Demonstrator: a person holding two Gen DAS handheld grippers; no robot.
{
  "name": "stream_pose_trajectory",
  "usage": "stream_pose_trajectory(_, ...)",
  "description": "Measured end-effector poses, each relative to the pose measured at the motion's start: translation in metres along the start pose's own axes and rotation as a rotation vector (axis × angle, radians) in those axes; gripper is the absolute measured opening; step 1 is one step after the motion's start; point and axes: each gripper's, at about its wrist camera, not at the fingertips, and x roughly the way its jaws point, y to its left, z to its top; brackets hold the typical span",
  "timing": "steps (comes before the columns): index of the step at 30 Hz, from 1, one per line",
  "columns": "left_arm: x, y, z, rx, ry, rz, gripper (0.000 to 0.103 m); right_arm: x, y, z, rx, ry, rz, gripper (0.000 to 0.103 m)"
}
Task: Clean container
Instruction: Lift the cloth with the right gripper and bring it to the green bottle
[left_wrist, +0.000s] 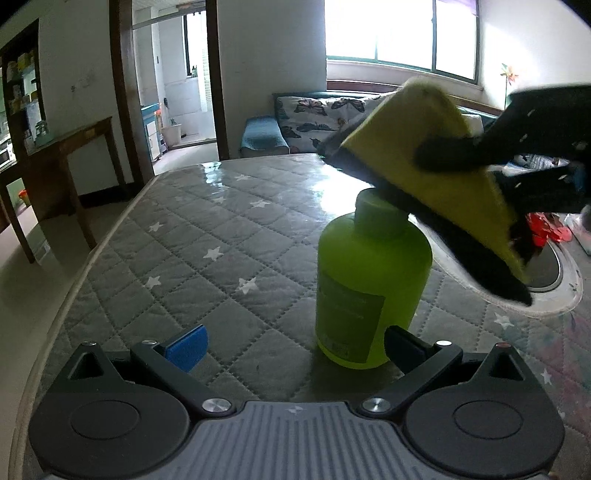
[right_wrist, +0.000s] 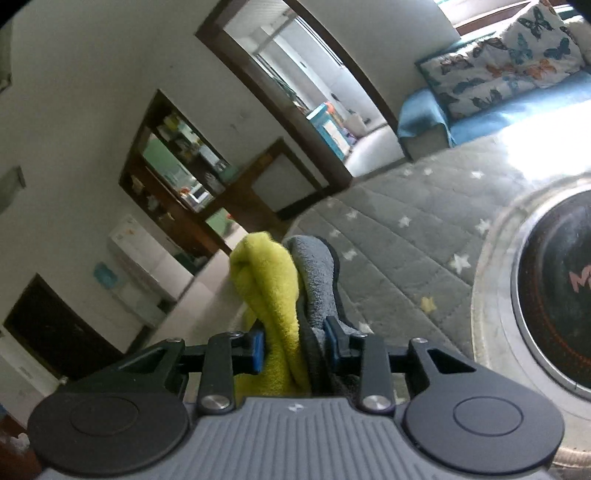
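**Left-wrist and right-wrist views: bottle, cloth and round dish on a quilted mattress**

Left-wrist view alone shows the green bottle (left_wrist: 371, 284) standing upright on the grey star-patterned mattress (left_wrist: 192, 236). The left gripper (left_wrist: 295, 347) is open, its jaws spread wide; the bottle stands just inside the right-hand finger (left_wrist: 404, 349), which is near or touching its base, and well apart from the blue-padded finger (left_wrist: 186, 347). Above the bottle's cap hangs the right gripper (left_wrist: 476, 155), blurred, clamped on a folded yellow-and-grey cloth (left_wrist: 424, 147). Behind it lies a round dish (left_wrist: 569, 291) with a pale rim, partly hidden by cloth and gripper. Right-wrist view shows the right gripper (right_wrist: 295, 347) squeezed shut on the cloth (right_wrist: 273, 295), which blocks the middle of the view; the bottle is not visible there. The dish (right_wrist: 495, 295), dark inside, lies to the right. A butterfly-print cushion (right_wrist: 517, 55) rests beyond the mattress.
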Motion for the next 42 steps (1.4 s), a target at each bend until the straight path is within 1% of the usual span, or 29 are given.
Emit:
stream_pose_trajectory(1, 0.0, 0.0, 0.0, 0.002, 0.0, 0.0, 0.103, -0.002, 0.0, 0.002, 0.015, -0.005, 0.016, 0.031)
stream_pose_trajectory(2, 0.001, 0.0, 0.0, 0.004, 0.0, -0.002, 0.103, 0.001, -0.005, -0.001, 0.022, -0.005, 0.015, 0.031)
stream_pose_trajectory(7, 0.002, 0.0, -0.001, 0.008, 0.0, -0.012, 0.103, 0.005, -0.019, -0.003, 0.015, -0.004, -0.031, 0.031)
stream_pose_trajectory(11, 0.004, 0.0, -0.001, 0.006, 0.002, -0.016, 0.103, 0.012, -0.032, -0.008, -0.008, 0.023, -0.088, 0.031)
stream_pose_trajectory(18, 0.004, 0.002, -0.003, 0.001, 0.008, -0.003, 0.103, 0.011, -0.018, -0.031, -0.035, 0.061, -0.125, 0.031)
stream_pose_trajectory(22, 0.004, 0.003, -0.003, -0.004, 0.006, 0.006, 0.103, 0.01, -0.01, -0.044, -0.051, 0.083, -0.146, 0.029)
stream_pose_trajectory(24, 0.004, 0.003, -0.003, -0.006, 0.007, 0.01, 0.103, 0.002, -0.009, -0.042, -0.024, 0.066, -0.117, 0.028)
stream_pose_trajectory(30, 0.003, 0.003, -0.004, -0.01, 0.004, 0.007, 0.103, -0.024, 0.016, -0.03, -0.048, -0.029, -0.03, 0.028)
stream_pose_trajectory(32, 0.002, 0.004, -0.003, -0.01, 0.002, 0.005, 0.103, -0.024, 0.023, -0.027, -0.079, -0.043, -0.04, 0.028)
stream_pose_trajectory(37, -0.001, 0.005, -0.003, -0.01, -0.008, 0.001, 0.103, -0.012, 0.012, -0.025, -0.068, -0.014, -0.052, 0.029)
stream_pose_trajectory(42, 0.0, 0.005, -0.005, -0.012, -0.003, -0.001, 0.103, 0.0, 0.001, -0.023, -0.056, 0.016, -0.064, 0.029)
